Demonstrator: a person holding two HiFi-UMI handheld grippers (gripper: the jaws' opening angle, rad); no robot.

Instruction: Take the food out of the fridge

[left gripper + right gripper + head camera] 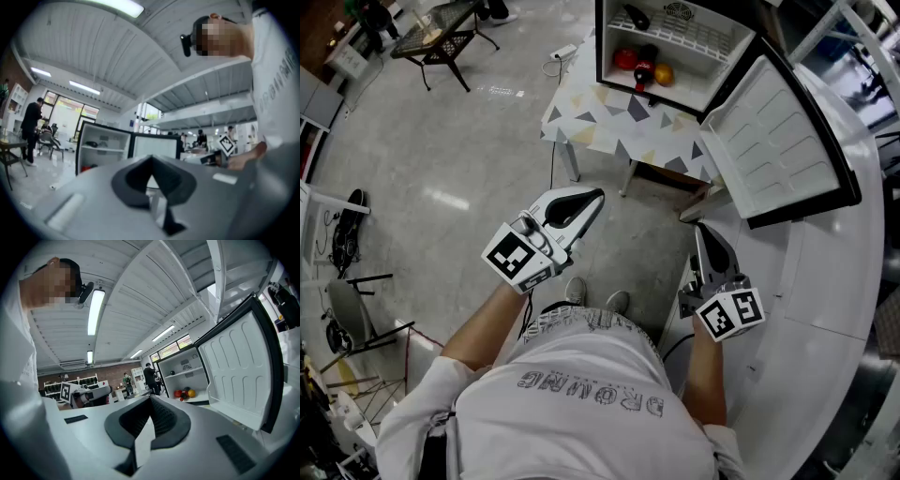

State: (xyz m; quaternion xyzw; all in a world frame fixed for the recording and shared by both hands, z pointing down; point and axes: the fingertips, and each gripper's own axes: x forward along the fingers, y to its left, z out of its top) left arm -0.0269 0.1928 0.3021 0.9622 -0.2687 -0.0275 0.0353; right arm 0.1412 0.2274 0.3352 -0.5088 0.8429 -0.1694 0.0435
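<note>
Left claw (592,197) closed, tips together, nothing between them; the left gripper view confirms it. Right claw (701,228) also closed and empty, tips meeting in the right gripper view. Both are held roughly level in front of the person, left one further out, both aimed at the small white fridge with black frame (703,80) and well short of it. Fridge door (778,141) is swung wide open to the right, inner shelves bare. Food is still inside on the lower shelf: red round fruit (624,59) at left, yellow round fruit (664,74) at right, and between them, touching or nearly so, a dark bottle-like item with a red label (645,66). One dark item (636,17) lies on the upper wire shelf; can't tell what it is. Fridge sits on a small table with a triangle-pattern top (619,127). Curved white table (825,281) runs along the right, right claw just beside its edge. Grey polished floor (469,141) below.
</note>
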